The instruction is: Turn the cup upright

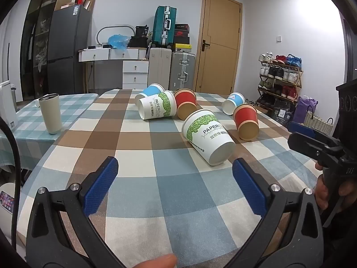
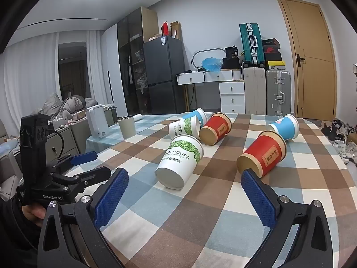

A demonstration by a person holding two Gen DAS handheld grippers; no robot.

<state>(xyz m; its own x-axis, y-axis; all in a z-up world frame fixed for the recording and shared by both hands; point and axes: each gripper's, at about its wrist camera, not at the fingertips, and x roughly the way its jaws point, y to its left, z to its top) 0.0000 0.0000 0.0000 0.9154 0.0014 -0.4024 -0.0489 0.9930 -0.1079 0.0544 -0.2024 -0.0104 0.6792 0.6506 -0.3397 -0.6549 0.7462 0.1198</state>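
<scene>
Several paper cups lie on their sides on the checked tablecloth [image 1: 133, 178]. The nearest is a white cup with green leaves [image 1: 207, 135], also in the right wrist view [image 2: 180, 160], its base toward me. A red cup [image 1: 246, 120] lies right of it, also in the right wrist view [image 2: 263, 154]. Further back lie a second white cup [image 1: 156, 108], a second red cup [image 1: 186, 102] and two blue cups [image 1: 150, 90] [image 1: 233, 105]. My left gripper [image 1: 175, 167] is open and empty, short of the white cup. My right gripper [image 2: 185, 182] is open and empty, close to the white and red cups.
A beige tumbler [image 1: 50, 112] stands upright on the adjoining table at the left. A white appliance [image 2: 97, 121] stands behind it. The right gripper also shows at the right edge of the left wrist view [image 1: 316, 143]. A shoe rack [image 1: 280, 78] stands beyond the table's right edge.
</scene>
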